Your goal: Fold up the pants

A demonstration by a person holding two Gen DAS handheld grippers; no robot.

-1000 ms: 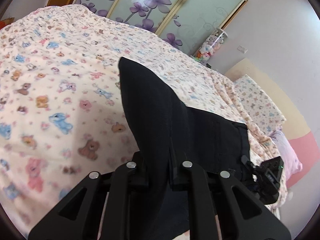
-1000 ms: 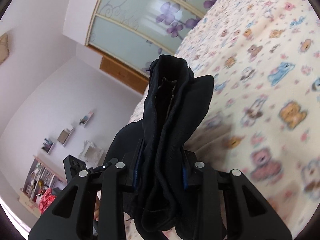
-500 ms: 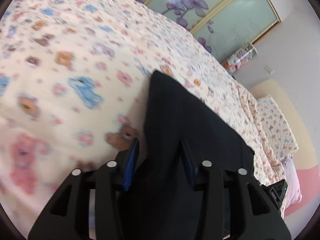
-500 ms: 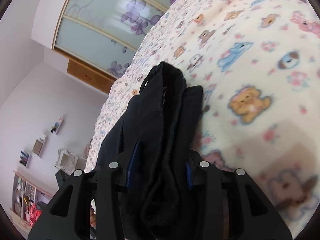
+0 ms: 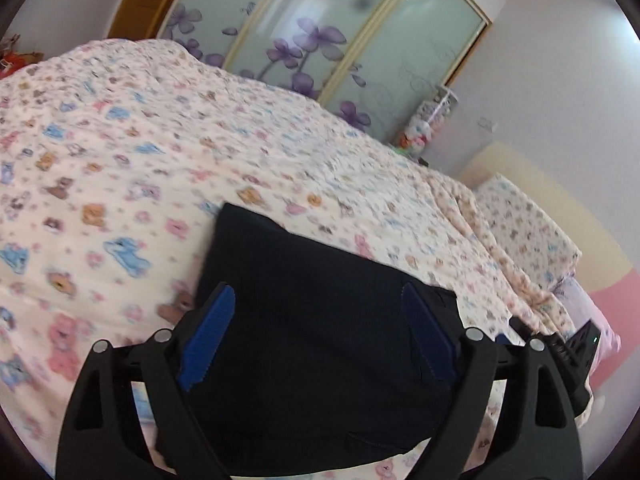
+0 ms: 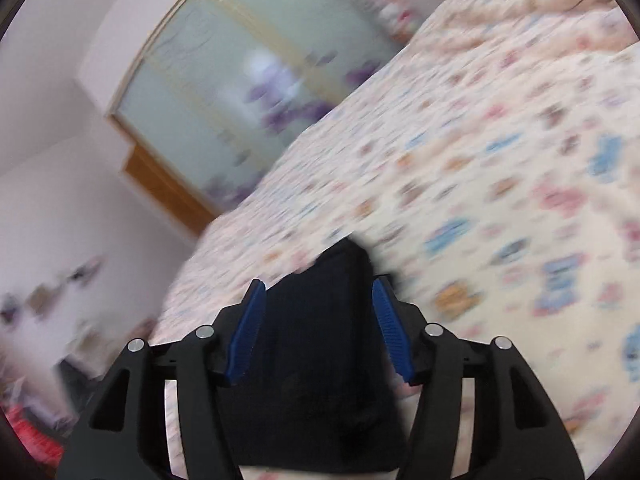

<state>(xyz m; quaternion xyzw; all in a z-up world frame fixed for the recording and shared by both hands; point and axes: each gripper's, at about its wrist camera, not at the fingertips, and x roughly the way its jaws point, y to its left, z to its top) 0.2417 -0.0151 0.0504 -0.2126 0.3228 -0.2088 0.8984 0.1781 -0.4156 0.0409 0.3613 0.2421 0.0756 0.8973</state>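
The near edge of the folded black pants (image 5: pixel 320 340) is cut off behind the left gripper (image 5: pixel 318 300), whose jaws stand wide above the cloth. The right gripper (image 6: pixel 318 294), jaws also parted, hovers over the pants (image 6: pixel 316 344); its view is motion-blurred. The pants lie flat on the bear-print bed (image 5: pixel 140 160), wardrobe doors (image 5: pixel 320 32) beyond.

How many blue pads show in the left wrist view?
2: one pad on the left finger, one pad on the right, either side of the pants.
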